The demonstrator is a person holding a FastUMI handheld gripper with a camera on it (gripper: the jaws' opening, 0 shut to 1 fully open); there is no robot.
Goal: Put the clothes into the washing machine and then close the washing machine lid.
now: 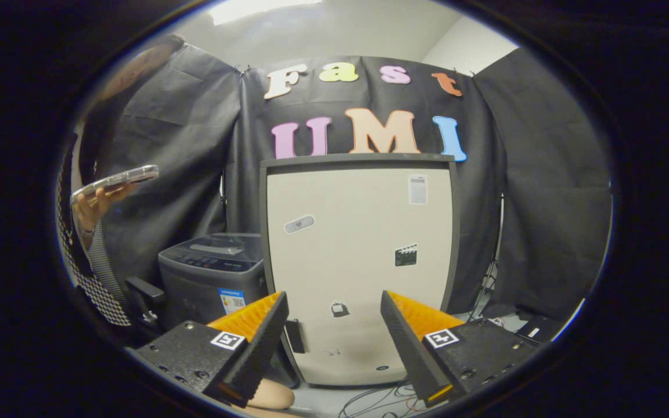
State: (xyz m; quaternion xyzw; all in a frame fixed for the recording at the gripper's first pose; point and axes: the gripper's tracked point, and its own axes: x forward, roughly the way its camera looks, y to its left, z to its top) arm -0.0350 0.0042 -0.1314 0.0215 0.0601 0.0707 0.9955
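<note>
Claw point(333, 296) first: its two fingers stand wide apart with nothing between them, so it grips nothing.

Just ahead of the fingers, and framed by the gap between them, rises a tall cream panel with a dark grey frame and a few small stickers point(358, 232). I take it for the raised lid of the washing machine, standing upright, with the tub below it hidden. No garment is plainly visible. A pale peach rounded shape point(273, 396) lies under the left finger, and I cannot tell whether it is cloth.

The step in hand looks like the very start: finding the clothes. To do it well, tip the claw downward until the garment is clear between the fingers, keep them spread, and close only on a good bunched fold, so that nothing trails when it is lifted over the rim. Keep clear of the upright lid; a knock could drop it early.

Left of the panel sits a smaller dark grey box-shaped machine with a control strip on top point(212, 273). Thin dark cables point(375, 400) run over the floor below the right finger and could snag. Further left, a person's hand point(93, 209) holds a phone in a clear case point(117, 180), well apart from the work.
</note>
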